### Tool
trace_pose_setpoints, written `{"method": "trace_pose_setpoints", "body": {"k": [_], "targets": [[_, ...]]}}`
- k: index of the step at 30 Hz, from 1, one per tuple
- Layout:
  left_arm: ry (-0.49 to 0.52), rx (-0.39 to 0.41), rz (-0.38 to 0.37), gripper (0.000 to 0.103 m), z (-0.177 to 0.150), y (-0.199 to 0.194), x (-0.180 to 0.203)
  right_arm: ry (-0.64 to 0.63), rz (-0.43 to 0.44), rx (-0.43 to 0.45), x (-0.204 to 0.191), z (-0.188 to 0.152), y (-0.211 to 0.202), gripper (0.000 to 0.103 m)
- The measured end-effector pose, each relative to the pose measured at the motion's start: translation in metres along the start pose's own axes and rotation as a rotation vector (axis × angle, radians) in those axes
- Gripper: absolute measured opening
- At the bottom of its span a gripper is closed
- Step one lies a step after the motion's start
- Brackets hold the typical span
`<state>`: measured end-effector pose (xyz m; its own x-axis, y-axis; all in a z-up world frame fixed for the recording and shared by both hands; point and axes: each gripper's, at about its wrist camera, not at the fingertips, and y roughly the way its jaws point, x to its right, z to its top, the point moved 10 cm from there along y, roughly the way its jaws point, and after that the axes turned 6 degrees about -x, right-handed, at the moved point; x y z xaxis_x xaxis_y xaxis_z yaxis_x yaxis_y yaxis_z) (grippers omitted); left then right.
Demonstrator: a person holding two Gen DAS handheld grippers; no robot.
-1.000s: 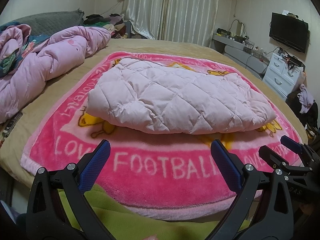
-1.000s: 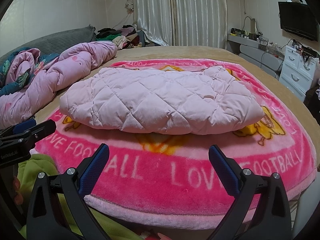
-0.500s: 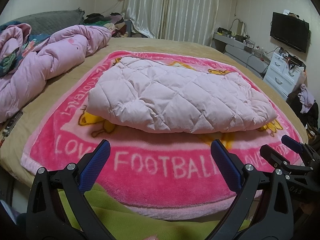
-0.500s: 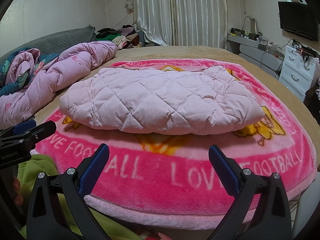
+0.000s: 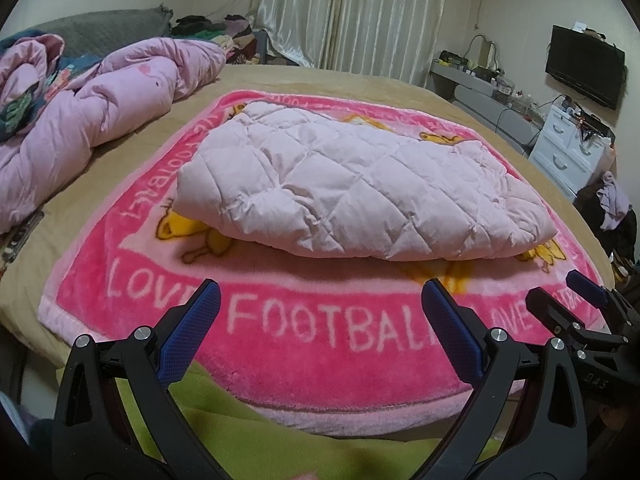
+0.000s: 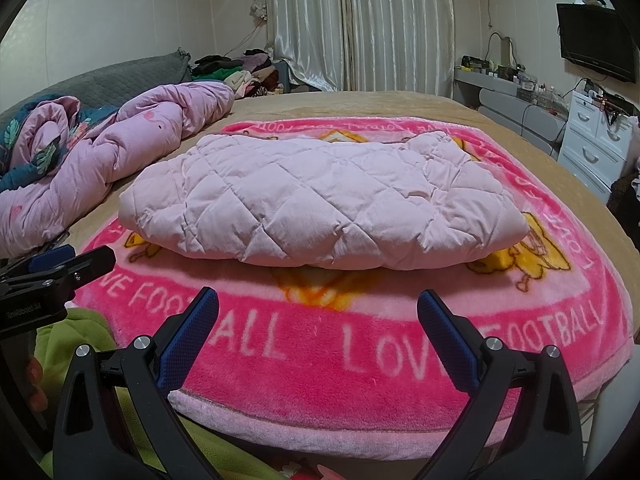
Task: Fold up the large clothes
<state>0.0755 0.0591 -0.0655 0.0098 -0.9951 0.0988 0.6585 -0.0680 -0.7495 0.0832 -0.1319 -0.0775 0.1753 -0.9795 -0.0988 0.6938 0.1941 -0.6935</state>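
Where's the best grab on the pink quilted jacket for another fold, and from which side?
Probably its two near corners. The quilted jacket lies as a flat, puffy bundle with its rounded long edge facing the grippers. Bring the open left gripper in low at the left corner and the open right gripper at the right, pinching all layers; the thick padding needs wide jaws.
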Motion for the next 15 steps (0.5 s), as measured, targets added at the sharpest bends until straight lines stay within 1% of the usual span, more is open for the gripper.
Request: {"method": "trace_pose_setpoints", "body": {"k": [2, 6, 7, 9, 11, 12, 13, 14, 15], "targets": [[-0.01, -0.008, 0.006, 0.094, -0.001, 0.002, -0.002, 0.004, -0.001, -0.001, 0.002, -0.001, 0.001, 0.099], [-0.021, 0.008, 0.022, 0.094, 0.002, -0.001, -0.008, 0.05, -0.008, 0.004, 0.017, 0.001, 0.0, 0.099], [-0.026, 0.008, 0.031, 0.094, 0.003, -0.001, -0.01, 0.062, -0.01, 0.003, 0.023, 0.002, 0.0, 0.099], [-0.046, -0.002, 0.053, 0.094, 0.006, 0.003, -0.02, 0.129, -0.022, -0.008, 0.048, 0.003, 0.001, 0.099], [-0.085, -0.016, 0.085, 0.094, 0.01, 0.009, -0.038, 0.199, -0.083, -0.003, 0.09, 0.005, 0.002, 0.099], [-0.107, -0.025, 0.101, 0.094, 0.013, 0.014, -0.051, 0.258, -0.158, 0.012, 0.133, 0.003, 0.002, 0.099], [-0.125, -0.031, 0.129, 0.094, 0.016, 0.019, -0.066, 0.304, -0.22, 0.013, 0.168, -0.001, 0.003, 0.099], [-0.14, -0.034, 0.156, 0.094, 0.019, 0.023, -0.08, 0.38, -0.308, 0.006, 0.218, -0.011, 0.001, 0.099], [-0.166, -0.044, 0.205, 0.094, 0.022, 0.03, -0.105, 0.439, -0.381, 0.006, 0.259, -0.02, -0.002, 0.099]]}}
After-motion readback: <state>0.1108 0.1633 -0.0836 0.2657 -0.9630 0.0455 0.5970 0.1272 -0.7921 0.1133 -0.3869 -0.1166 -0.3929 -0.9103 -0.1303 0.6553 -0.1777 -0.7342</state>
